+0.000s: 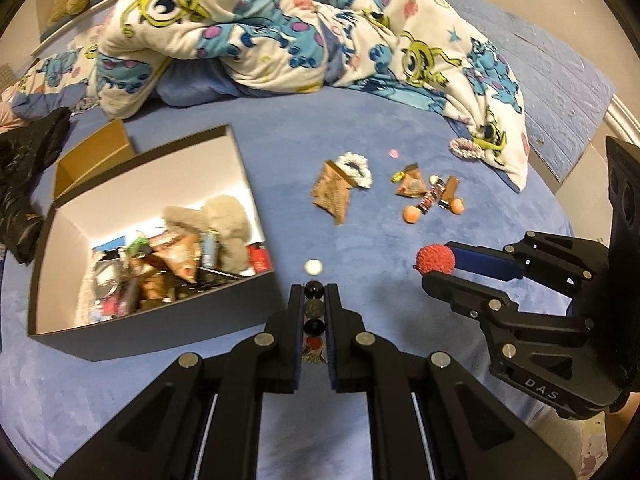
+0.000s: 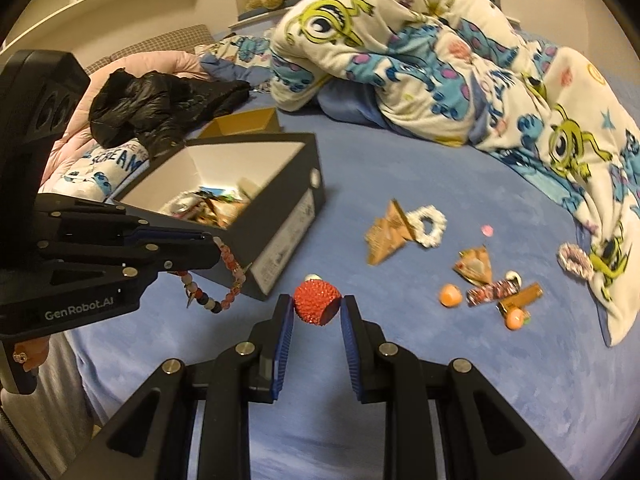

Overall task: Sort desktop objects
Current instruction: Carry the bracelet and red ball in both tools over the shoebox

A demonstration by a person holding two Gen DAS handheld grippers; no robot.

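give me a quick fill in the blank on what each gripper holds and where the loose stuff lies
The right gripper is shut on a spiky ball coloured ____.
The left gripper is shut on a ____ bracelet.
The open box already holds a grey plush ____.
The white scrunchie lies on the ____ bedsheet.

Missing: red; beaded; toy; blue

"DAS" in pale letters on body of right gripper, seen from left wrist cam. "GenRobot.AI" on side of left gripper, right wrist cam. Blue caps "SCREAM" on white cloth behind box; smaller line above it too blurred. White label on box end: print unreadable.
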